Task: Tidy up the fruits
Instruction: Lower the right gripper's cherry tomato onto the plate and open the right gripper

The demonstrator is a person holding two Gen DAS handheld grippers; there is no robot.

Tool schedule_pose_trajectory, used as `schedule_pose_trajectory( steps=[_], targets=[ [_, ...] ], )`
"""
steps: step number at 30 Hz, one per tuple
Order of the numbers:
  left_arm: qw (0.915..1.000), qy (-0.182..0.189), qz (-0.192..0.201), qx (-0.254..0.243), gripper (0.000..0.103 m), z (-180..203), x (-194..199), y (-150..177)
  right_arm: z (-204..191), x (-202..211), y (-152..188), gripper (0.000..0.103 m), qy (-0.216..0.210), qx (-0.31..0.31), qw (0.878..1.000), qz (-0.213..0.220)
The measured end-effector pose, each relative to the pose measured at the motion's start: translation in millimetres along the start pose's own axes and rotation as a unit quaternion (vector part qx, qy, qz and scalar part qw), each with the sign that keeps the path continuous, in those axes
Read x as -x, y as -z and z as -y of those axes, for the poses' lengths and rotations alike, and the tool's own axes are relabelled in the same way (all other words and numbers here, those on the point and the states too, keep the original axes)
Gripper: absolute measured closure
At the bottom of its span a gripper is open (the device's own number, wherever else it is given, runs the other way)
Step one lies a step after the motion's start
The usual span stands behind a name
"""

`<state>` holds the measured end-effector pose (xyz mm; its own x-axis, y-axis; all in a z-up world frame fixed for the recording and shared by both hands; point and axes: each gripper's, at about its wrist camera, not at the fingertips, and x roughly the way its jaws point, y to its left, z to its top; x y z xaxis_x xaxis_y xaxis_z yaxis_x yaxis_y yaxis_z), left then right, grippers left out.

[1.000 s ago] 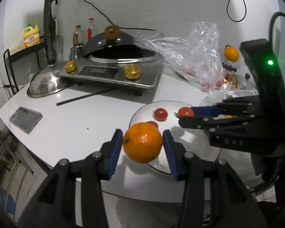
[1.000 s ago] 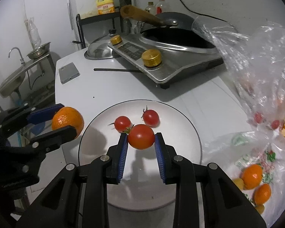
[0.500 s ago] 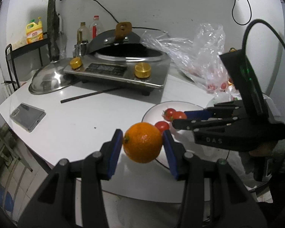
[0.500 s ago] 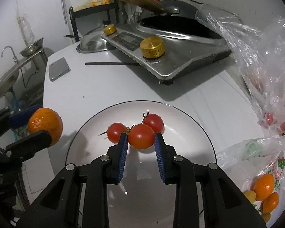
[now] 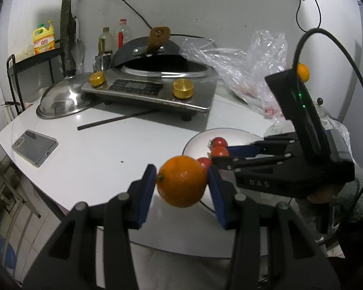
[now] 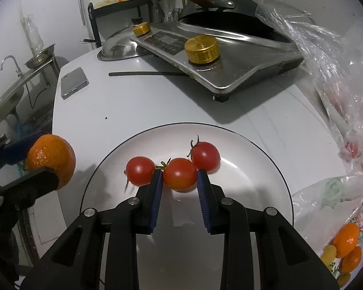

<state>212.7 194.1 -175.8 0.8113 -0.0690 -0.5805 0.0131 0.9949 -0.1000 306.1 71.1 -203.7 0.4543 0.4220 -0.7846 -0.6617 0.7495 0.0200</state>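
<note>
The left tongs (image 5: 182, 184) pinch an orange (image 5: 182, 181) between their two blue pads, holding it in the air above the near edge of the white tabletop (image 5: 104, 145), just beside the left rim of the white plate (image 6: 261, 166). In the right wrist view the same orange (image 6: 51, 160) sits well left of the plate, clear of it. The right tongs (image 6: 179, 181) are pressed onto a small red tomato (image 6: 179, 174), one pad on each side, low over the plate. That tomato sits between two others that lie on the plate: one tomato (image 6: 139, 170) touches the outer face of the left pad, and another with a dark stem (image 6: 205, 155) lies just behind the right pad. Whether the pinched tomato rests on the plate or hangs just above it cannot be told. Farther right, more oranges (image 6: 346, 236) lie in a plastic bag (image 6: 331, 193) on the tabletop.
</note>
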Motion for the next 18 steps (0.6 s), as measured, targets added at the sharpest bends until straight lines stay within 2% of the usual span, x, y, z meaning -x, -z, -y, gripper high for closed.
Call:
schedule_pose_trajectory(
  steps=[14, 18],
  targets=[
    [1.0000, 0.002, 0.001, -0.006, 0.058, 1.5, 3.1, 1.0, -3.0, -7.4, -6.3, 0.072, -0.014, -0.014, 1.000, 0.003],
    [1.0000, 0.002, 0.001, -0.009, 0.058, 4.6, 4.8, 1.2, -1.0, -5.5, -5.8, 0.069, -0.019, -0.019, 1.000, 0.005]
  ],
)
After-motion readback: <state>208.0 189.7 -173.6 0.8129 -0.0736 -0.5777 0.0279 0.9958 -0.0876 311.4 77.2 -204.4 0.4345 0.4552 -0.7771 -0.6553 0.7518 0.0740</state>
